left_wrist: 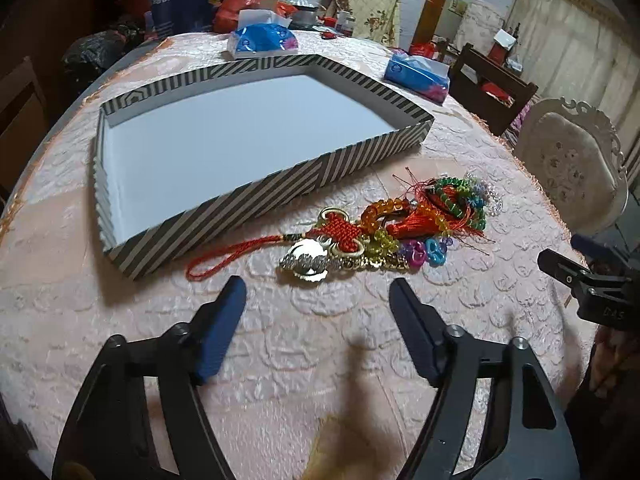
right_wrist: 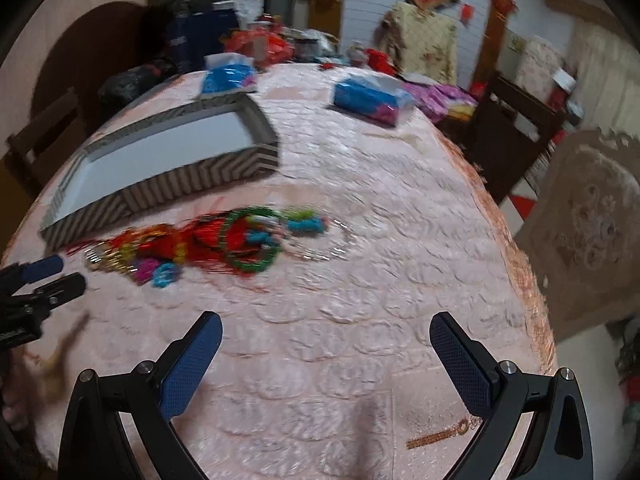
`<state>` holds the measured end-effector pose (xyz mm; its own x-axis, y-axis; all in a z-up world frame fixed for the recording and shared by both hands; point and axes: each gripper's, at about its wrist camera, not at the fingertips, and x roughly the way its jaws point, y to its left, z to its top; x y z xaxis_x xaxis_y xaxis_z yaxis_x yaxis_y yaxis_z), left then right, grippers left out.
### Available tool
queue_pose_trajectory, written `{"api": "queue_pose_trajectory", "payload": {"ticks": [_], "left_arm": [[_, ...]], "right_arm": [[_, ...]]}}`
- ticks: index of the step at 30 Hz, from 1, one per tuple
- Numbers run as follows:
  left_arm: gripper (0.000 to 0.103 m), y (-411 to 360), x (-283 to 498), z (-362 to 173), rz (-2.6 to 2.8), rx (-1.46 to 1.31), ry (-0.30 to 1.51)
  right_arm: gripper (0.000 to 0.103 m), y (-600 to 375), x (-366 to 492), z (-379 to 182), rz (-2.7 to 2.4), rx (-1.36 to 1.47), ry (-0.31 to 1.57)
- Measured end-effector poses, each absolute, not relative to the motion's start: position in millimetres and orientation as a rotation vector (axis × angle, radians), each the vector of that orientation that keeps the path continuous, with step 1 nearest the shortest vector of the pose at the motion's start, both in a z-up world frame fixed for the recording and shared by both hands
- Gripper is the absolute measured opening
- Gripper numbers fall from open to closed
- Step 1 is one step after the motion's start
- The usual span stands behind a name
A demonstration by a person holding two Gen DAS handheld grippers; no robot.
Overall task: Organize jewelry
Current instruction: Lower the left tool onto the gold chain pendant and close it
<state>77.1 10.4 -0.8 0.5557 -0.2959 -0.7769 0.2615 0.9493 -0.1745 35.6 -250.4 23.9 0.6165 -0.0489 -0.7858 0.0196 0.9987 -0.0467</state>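
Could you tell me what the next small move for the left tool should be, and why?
Probably ease the left tool forward onto the gold pendant of the red knot ornament. Its jaws are open and empty, the jewelry pile lies just ahead, and the striped tray beside it holds nothing.

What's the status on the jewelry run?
Left gripper, right gripper open, empty. Jewelry pile on tablecloth beside striped tray. Nothing blocking.

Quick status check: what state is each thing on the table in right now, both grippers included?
striped box: open, nothing inside
jewelry pile: heaped on the tablecloth beside the box
left gripper: open, holding nothing
right gripper: open, holding nothing
tissue packs: open, tissue showing
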Motion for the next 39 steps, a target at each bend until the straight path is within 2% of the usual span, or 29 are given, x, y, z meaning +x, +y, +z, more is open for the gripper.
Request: {"api": "queue_pose_trajectory", "payload": {"ticks": [2,14,20,21,22,27,39], "left_arm": [[0.062,6.0,83.1,-4.1,-0.354,-0.037,0.938],[0.060,2.2,104.0,-11.8,-0.379,-0.051,0.936],[0.039,2.9,106.6,-13.4,-0.362,-0.033,0.916],[0.038,2.8,105.4,-13.4,-0.364,-0.027,0.913],[0.031,3.5,103.8,-13.5,-0.368,-0.028,0.913],[0.019,5.9,86.8,-12.2,-0.394,-0.006,0.898],[0.020,5.4,75.6,-14.7,-0.385,0.011,0.891]], "right_arm": [[0.103,-256.0,32.7,19.7,-0.036,0.030,0.909],[0.103,-246.5,28.7,13.4,-0.024,0.038,0.925],[0.103,-243.1,29.7,11.3,-0.024,0.020,0.929],[0.103,-242.8,29.7,11.1,-0.025,0.017,0.929],[0.103,-242.9,29.5,11.1,-0.026,0.016,0.929],[0.103,-245.6,29.2,11.6,-0.035,0.026,0.926],[0.103,-243.8,27.9,12.4,-0.037,0.019,0.916]]}}
